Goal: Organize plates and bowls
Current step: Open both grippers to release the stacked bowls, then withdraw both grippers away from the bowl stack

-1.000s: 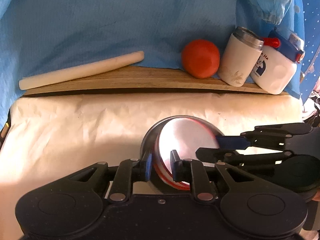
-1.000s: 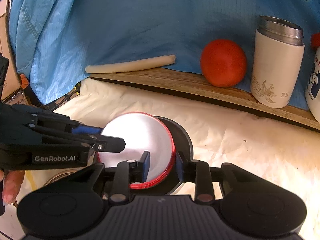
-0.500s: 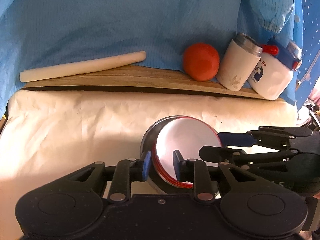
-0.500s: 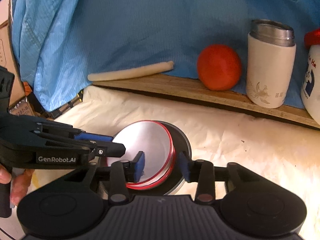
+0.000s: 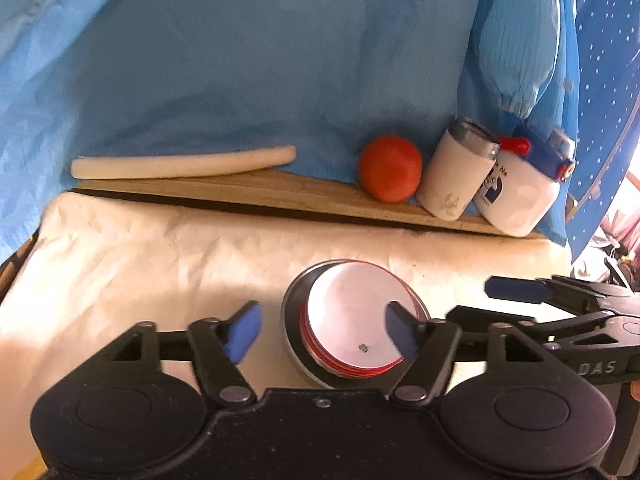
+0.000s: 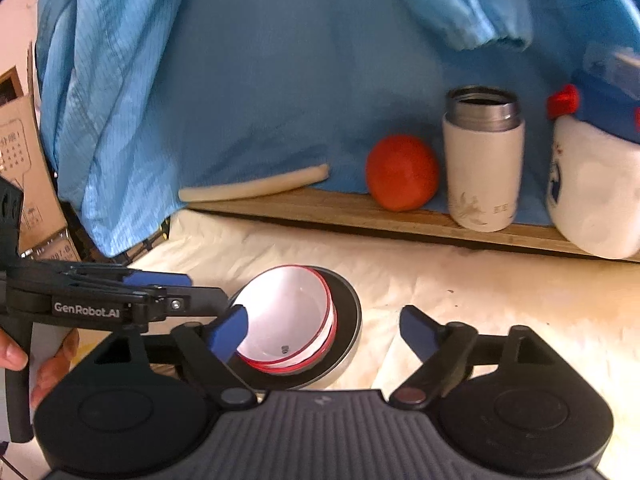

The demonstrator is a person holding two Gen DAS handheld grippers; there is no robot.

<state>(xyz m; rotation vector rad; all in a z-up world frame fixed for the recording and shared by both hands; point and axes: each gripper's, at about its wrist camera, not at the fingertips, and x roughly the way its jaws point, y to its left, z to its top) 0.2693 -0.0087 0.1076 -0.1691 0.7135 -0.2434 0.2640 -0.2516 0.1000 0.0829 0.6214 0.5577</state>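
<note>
A stack of white bowls with red rims (image 5: pixel 352 320) (image 6: pixel 286 312) rests inside a dark metal plate (image 5: pixel 290 320) (image 6: pixel 352 320) on the cream cloth. My left gripper (image 5: pixel 322 332) (image 6: pixel 200 286) hovers at the stack's near left side. Its jaws are opening: one pad stands left of the plate, the other over the bowls, and neither presses. My right gripper (image 6: pixel 323 332) (image 5: pixel 488 302) is at the stack's right side. Its jaws are opening wide too, one pad by the bowls' rim and the other over bare cloth.
A wooden ledge (image 5: pixel 280 192) at the back carries a cream rod (image 5: pixel 180 164), an orange ball (image 5: pixel 390 168), a white steel-rimmed flask (image 6: pixel 482 160) and a white jar with a blue lid (image 5: pixel 520 188). Blue cloth hangs behind. A hand (image 6: pixel 52 364) holds the left gripper.
Both grippers let go of the rims they were pinching, spread their jaws wide and drew back and up a little. The bowl stack now sits in the dark plate.
</note>
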